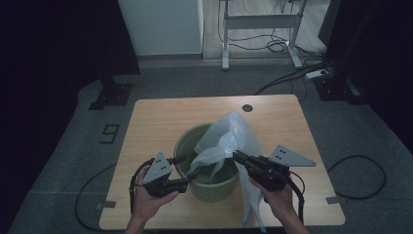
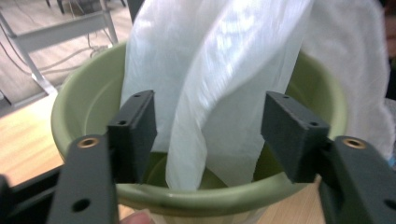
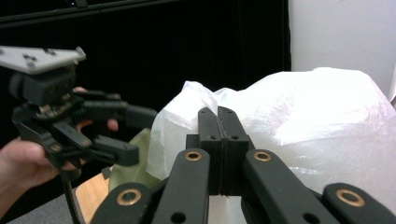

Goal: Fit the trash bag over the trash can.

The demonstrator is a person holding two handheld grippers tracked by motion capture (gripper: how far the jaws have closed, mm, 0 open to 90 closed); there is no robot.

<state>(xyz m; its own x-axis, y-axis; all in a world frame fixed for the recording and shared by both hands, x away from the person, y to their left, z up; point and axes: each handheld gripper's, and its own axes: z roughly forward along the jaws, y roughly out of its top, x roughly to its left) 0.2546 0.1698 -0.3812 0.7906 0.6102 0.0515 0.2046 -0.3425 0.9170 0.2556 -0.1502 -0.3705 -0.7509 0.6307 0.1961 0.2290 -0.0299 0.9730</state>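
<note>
Two black jaws of the left gripper (image 2: pixel 210 135) stand spread just over the near rim of the round pale-green plastic bucket (image 2: pixel 79 98), with a hanging fold of the thin translucent white plastic bag (image 2: pixel 215 79) between them; the pads are clear of the film on both sides, so nothing is pinched there. From above, the bucket (image 1: pixel 187 141) sits near the front middle of the light wooden table (image 1: pixel 156 117), and the bag (image 1: pixel 234 134) rises out of it and drapes over its right side down towards the table's front edge. On the right gripper (image 3: pixel 218 116) the jaws are pressed together, and from above their tips (image 1: pixel 237 156) meet the bag's film at the bucket's mouth, so they appear to pinch an edge of it, though the film between the pads cannot be made out. The step in hand looks like lining the bucket: one side of the bag is held up while the other side is being sought. Next, the left gripper would need to close on the fold in front of it and draw it out over the near rim, while the right hand keeps its hold.
</note>
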